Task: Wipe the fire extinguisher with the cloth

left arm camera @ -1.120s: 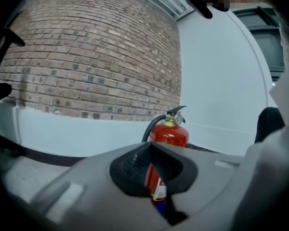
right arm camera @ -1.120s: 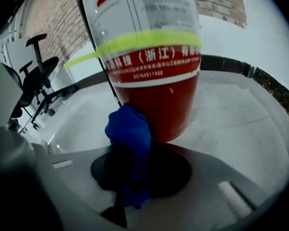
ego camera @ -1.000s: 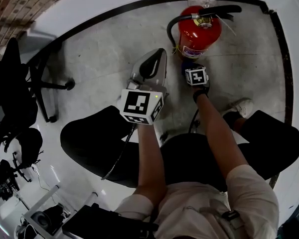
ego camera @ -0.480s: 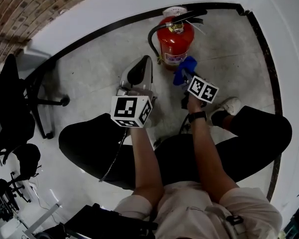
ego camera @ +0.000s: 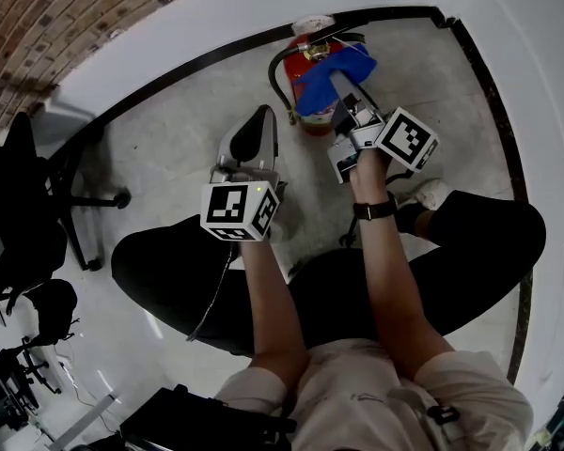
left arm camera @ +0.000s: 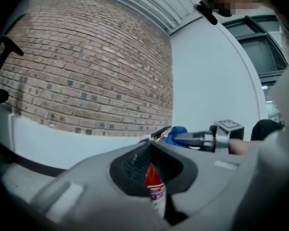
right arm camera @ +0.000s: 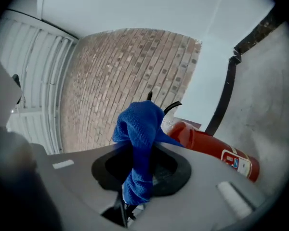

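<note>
Right gripper (ego camera: 342, 95) higher now, tight around cloth (ego camera: 325, 69)

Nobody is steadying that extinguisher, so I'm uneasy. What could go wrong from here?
1. The fire extinguisher stands free on the floor, and the left hand-held gripper is apart from it. A hard sideways wipe could tip it over.
2. The cloth, pinched in the right hand-held gripper, hangs over the lever and hose at the top and might snag there.

Grey floor (ego camera: 169, 120), upright fire extinguisher (right arm camera: 207, 143), office chair (ego camera: 38, 195)
</note>
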